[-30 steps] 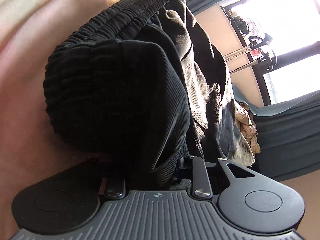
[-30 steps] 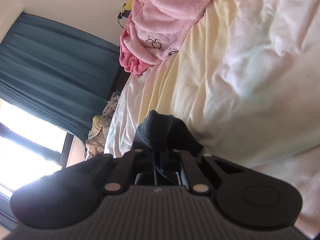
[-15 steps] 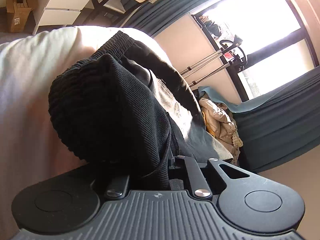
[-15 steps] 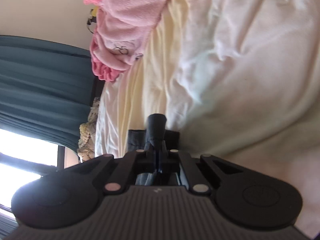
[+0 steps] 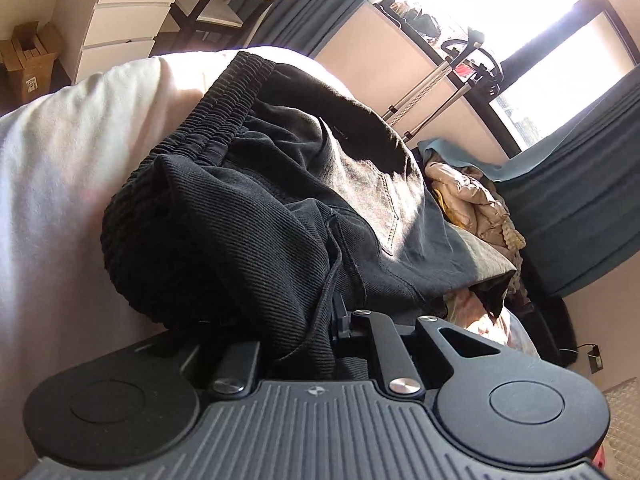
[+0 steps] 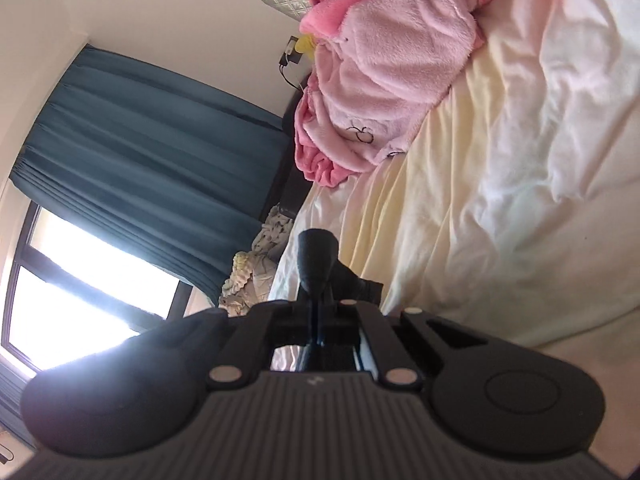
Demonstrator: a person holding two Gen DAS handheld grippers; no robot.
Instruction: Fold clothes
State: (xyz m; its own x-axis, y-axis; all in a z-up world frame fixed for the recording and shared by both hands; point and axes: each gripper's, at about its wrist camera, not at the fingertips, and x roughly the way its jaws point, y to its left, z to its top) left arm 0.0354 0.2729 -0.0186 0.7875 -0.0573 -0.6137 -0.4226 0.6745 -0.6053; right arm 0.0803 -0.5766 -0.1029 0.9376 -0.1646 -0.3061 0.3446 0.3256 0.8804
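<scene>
Now the left claw (image 5: 320, 320) grasps the black trousers (image 5: 248, 216) near the elastic waistband, over the bed (image 5: 60, 168). Similarly, the right claw (image 6: 318, 280) is clenched on a dark cloth end. I think the carrying-over step is in hand; next both must lay the fabric flat.

Black trousers (image 5: 248, 232) bury the left tool's (image 5: 304, 332) fingertips; their legs run out of view

- Trousers (image 5: 248, 232): black, finely ribbed cloth, faded grey in sunlight.
- Bed sheet (image 6: 520, 160): white and pale cream.
- Fleece garment (image 6: 384, 80): pink.
- Curtain (image 6: 140, 152): teal.
</scene>
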